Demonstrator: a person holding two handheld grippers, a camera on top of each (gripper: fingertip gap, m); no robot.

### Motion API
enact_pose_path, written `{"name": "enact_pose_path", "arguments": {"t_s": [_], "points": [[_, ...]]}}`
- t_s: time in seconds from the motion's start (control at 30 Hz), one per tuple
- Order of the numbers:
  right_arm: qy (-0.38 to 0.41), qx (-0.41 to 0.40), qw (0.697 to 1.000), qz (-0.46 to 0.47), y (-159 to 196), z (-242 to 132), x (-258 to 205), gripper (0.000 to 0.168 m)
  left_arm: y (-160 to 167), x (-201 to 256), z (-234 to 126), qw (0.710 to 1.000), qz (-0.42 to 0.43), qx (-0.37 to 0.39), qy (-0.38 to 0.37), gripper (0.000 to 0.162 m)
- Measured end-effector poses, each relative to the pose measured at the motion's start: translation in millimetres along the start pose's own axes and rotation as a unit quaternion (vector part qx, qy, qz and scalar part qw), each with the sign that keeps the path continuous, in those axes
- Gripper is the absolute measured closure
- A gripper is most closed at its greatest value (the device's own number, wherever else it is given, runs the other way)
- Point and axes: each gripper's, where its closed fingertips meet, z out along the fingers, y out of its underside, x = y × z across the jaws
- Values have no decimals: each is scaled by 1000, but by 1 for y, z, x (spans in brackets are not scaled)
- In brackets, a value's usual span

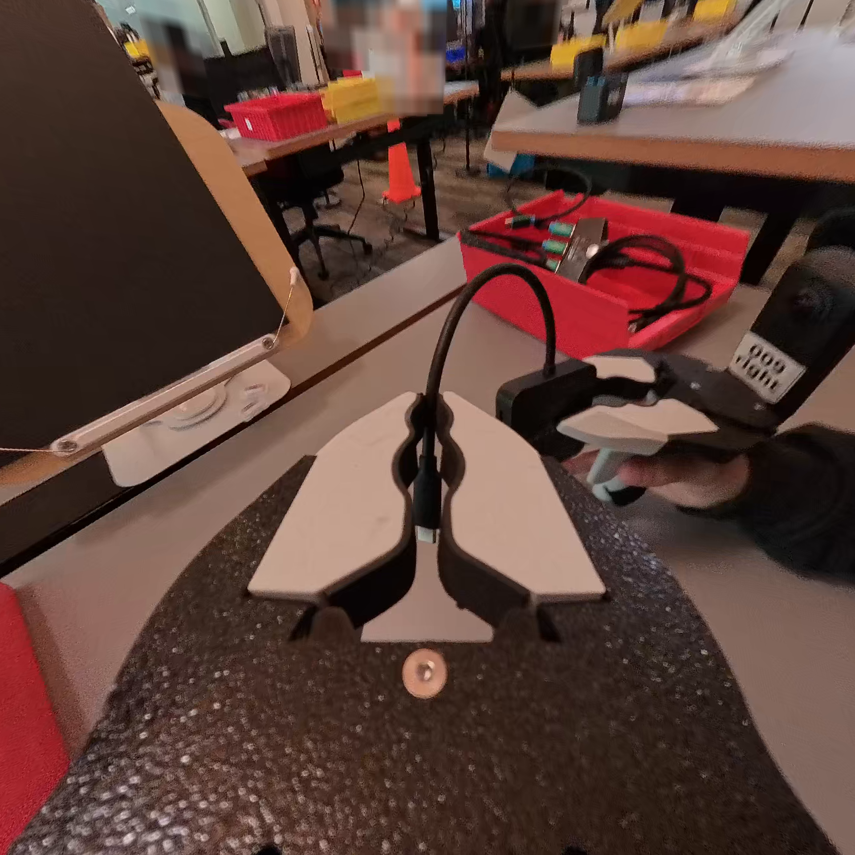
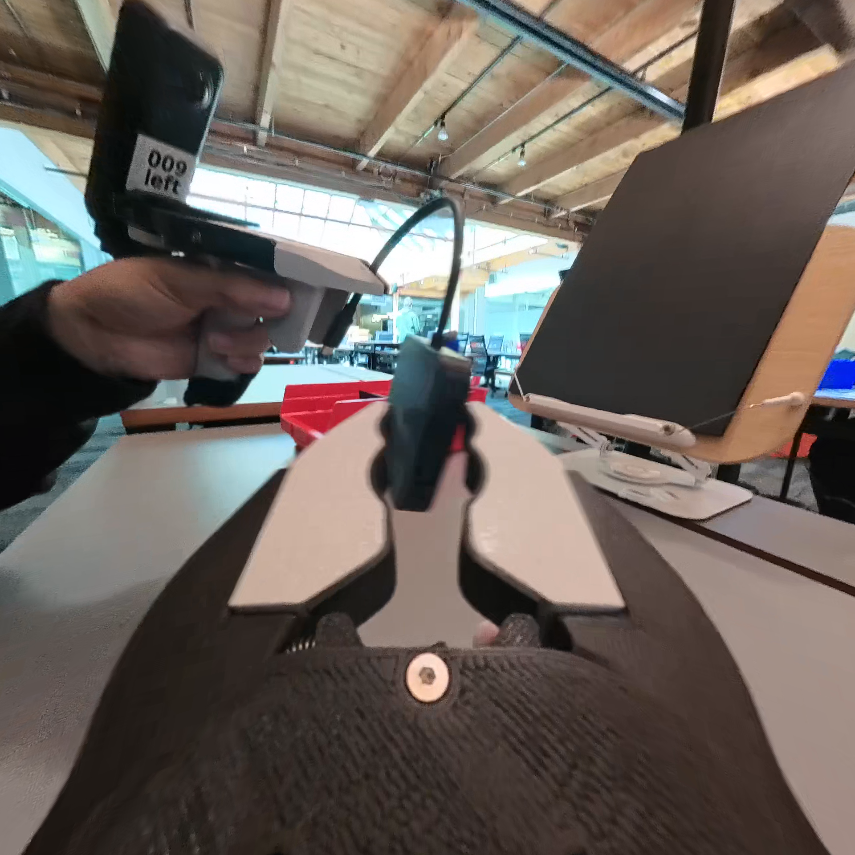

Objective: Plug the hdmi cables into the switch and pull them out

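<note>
Left gripper [image 1: 428,467] clamps the plug [image 1: 426,499], right gripper [image 2: 428,455] clamps the switch [image 2: 423,430] above the tabletop [image 1: 324,370] — ease cable [image 1: 486,296] slack, keep both level.

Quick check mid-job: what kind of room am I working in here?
Likely an open-plan workshop or lab. Long worktables carry red and yellow parts bins, an orange traffic cone stands on the floor beside office chairs, and exposed timber ceiling beams with track lights run overhead.
</note>
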Motion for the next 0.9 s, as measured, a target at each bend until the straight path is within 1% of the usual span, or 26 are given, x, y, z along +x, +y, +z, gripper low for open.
{"name": "enact_pose_path", "arguments": {"t_s": [0.07, 0.1, 0.17, 0.23, 0.3, 0.33, 0.4, 0.47, 0.5, 0.57, 0.63, 0.7, 0.77, 0.83, 0.9], "points": [[12, 6, 1000, -5, -1, -3, 5, 150, -5, 9, -3, 999, -30, 33, 16, 158], [2, -5, 1000, -5, 2, -4, 5, 154, -6, 13, -5, 998, -39, 42, 24, 157], [-20, -9, 1000, -4, 3, -5, 0, 154, -3, 14, -7, 997, -45, 55, 17, 157], [-9, -13, 999, -36, 0, -6, 0, 154, 6, 15, -9, 998, -40, 48, 14, 157], [25, -42, 993, -108, 3, -7, 7, 154, 24, -2, -12, 999, -5, 4, -49, 154], [44, -70, 984, -155, 8, -7, 11, 154, 31, -14, -16, 996, 22, -17, -90, 149], [68, -113, 962, -240, 15, -9, 17, 154, 36, -28, -24, 984, 73, -46, -155, 126], [84, -137, 949, -273, 18, -9, 20, 154, 33, -23, -27, 974, 130, -67, -175, 117], [81, -142, 949, -270, 20, -8, 19, 154, 29, -14, -25, 970, 164, -71, -168, 115], [83, -153, 947, -269, 23, -7, 20, 154, 26, 14, -15, 959, 240, -81, -125, 116], [66, -162, 943, -282, 27, -6, 15, 154, 31, 40, 0, 940, 318, -99, -74, 123], [48, -164, 941, -293, 30, -5, 9, 154, 38, 52, 13, 921, 369, -113, -55, 124], [35, -159, 942, -293, 30, -3, 3, 154, 43, 55, 23, 910, 391, -124, -49, 124], [24, -153, 944, -293, 30, -3, -1, 154, 45, 51, 29, 907, 396, -133, -56, 126], [11, -144, 946, -291, 28, -3, -5, 154, 52, 49, 34, 905, 399, -142, -42, 125]]}}
